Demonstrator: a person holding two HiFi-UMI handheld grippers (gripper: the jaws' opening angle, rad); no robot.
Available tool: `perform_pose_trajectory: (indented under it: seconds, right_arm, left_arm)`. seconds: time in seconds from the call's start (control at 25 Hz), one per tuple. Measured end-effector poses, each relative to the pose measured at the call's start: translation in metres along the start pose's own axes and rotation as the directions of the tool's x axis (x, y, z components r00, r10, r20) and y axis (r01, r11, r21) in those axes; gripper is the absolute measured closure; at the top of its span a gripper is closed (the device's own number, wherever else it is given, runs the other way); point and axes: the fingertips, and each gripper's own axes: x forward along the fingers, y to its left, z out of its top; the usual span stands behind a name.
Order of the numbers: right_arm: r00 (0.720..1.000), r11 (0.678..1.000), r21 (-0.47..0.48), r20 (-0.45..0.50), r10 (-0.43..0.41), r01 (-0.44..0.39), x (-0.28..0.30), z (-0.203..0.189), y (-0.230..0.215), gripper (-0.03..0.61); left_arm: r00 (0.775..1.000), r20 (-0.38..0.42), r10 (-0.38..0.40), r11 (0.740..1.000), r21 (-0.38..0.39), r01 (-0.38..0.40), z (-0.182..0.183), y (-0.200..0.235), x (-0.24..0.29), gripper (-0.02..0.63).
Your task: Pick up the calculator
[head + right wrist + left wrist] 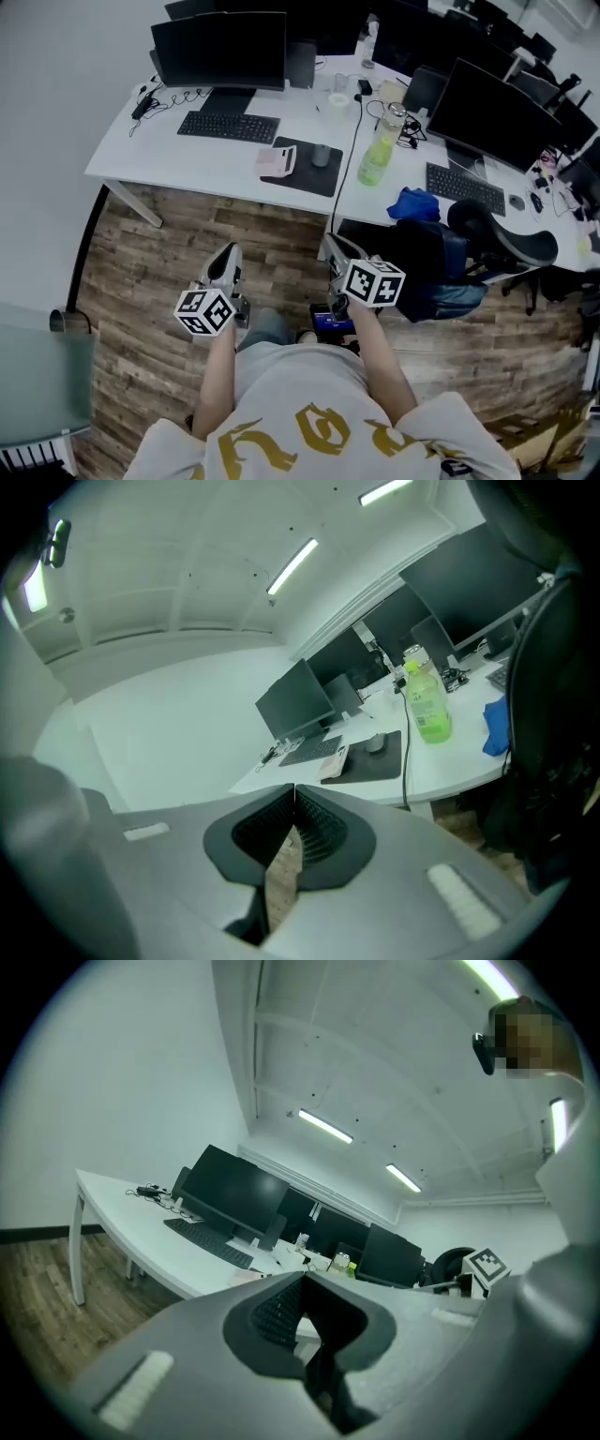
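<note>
The calculator point(277, 160) is a small pink slab on the white desk point(131, 150), leaning over the left edge of a black mouse pad point(305, 169). It also shows in the right gripper view as the pale calculator point(335, 761) beside the pad. Both grippers hang over the wooden floor, well short of the desk and close to the person's body. My left gripper point(225, 255) is shut and holds nothing, its jaws meeting at the tips point(305, 1276). My right gripper point(334, 244) is likewise shut and empty, tips together point(294, 787).
On the desk stand a monitor point(220, 49), a keyboard point(228, 126), a mouse point(321, 155), a green bottle point(375, 159) and a blue cloth point(414, 202). A black office chair point(441, 258) stands just right of my right gripper. A glass tabletop point(37, 384) lies at lower left.
</note>
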Motion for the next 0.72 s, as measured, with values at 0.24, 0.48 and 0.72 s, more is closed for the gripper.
perform_pose_trajectory:
  seconds: [0.24,0.48,0.72]
  right_arm:
    - [0.998,0.999,-0.031,-0.056,-0.011,0.009,0.03,-0.001,-0.007,0.45]
    - [0.994,1.0,-0.01,-0.102,-0.029,0.028,0.091,0.003,-0.028,0.449]
    - [0.979,0.993,0.011,-0.168,-0.116,0.12,0.155,0.017,-0.058,0.405]
  left_arm:
    - [0.993,-0.114,0.026,0.999,-0.034,-0.031,-0.019,0.02,0.02,0.529]
    - [0.986,-0.156,0.065,0.996,-0.044,-0.073,-0.027,0.067,0.065,0.531]
    - [0.972,-0.235,0.029,0.992,-0.109,-0.056,-0.034,0.109,0.137,0.531]
